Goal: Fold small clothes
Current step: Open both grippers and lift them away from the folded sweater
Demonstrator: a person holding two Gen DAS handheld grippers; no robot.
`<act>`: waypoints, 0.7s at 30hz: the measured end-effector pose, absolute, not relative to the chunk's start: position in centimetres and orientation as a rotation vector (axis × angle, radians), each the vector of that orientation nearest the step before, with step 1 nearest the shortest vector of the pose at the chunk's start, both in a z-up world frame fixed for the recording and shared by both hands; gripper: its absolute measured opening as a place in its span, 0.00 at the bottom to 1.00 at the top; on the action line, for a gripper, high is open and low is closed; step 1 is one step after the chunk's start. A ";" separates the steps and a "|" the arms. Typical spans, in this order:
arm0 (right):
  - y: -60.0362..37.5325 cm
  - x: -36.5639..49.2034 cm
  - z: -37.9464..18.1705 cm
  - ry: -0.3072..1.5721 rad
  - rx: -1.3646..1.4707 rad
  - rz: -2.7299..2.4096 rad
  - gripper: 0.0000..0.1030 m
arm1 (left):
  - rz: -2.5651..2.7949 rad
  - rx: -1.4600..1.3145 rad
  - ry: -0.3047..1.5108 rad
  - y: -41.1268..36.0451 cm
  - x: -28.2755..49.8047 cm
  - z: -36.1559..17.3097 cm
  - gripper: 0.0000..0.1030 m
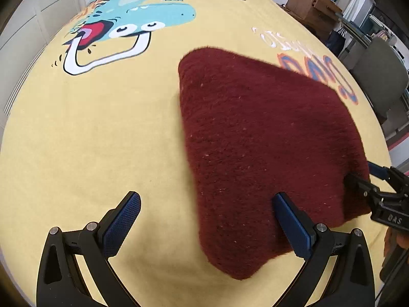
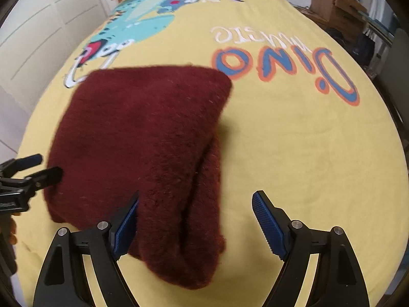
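Note:
A dark red fuzzy knit garment (image 1: 260, 140) lies folded on the yellow dinosaur-print sheet (image 1: 89, 133). It also shows in the right wrist view (image 2: 143, 138), with folded layers showing along its right side. My left gripper (image 1: 207, 220) is open; its right finger (image 1: 294, 222) rests over the garment's near edge, its left finger over bare sheet. My right gripper (image 2: 195, 217) is open, its jaws straddling the garment's near right corner. The right gripper shows at the garment's right edge in the left wrist view (image 1: 375, 179). The left gripper shows at its left edge in the right wrist view (image 2: 38, 166).
The sheet carries a teal dinosaur print (image 1: 143, 18) at the far end and "Dino" lettering (image 2: 286, 69) on the right. White cupboard doors (image 2: 38, 38) stand on the left. Cardboard boxes (image 2: 332, 2) and a grey chair (image 1: 381, 76) stand beyond the right edge.

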State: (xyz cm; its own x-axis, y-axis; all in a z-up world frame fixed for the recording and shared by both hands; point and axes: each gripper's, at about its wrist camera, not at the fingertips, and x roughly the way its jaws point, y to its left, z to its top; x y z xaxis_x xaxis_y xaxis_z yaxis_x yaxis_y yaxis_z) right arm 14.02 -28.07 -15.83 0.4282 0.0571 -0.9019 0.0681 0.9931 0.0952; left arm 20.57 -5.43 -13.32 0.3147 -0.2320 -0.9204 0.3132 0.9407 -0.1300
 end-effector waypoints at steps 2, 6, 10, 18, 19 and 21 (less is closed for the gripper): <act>-28.8 13.9 -16.7 1.127 0.135 -0.017 0.89 | -0.350 0.086 1.195 -5.1 20.3 -14.1 0.99; -29.7 13.4 -18.1 1.137 0.147 -0.021 0.98 | -0.321 0.115 1.167 -4.8 19.7 -15.4 1.00; -29.7 12.9 -18.1 1.127 0.156 -0.028 0.98 | -0.324 0.077 1.167 -4.4 19.5 -15.6 1.00; -29.3 11.2 -12.3 1.043 0.165 -0.013 0.98 | -0.311 -0.004 1.161 -3.0 17.9 -10.9 0.99; -29.4 10.7 -11.3 1.026 0.164 -0.011 0.98 | -0.317 -0.011 1.159 -2.7 17.5 -10.0 0.99; -29.4 9.7 -9.2 0.998 0.158 -0.010 0.99 | -0.320 -0.005 1.155 -2.4 16.5 -8.3 0.99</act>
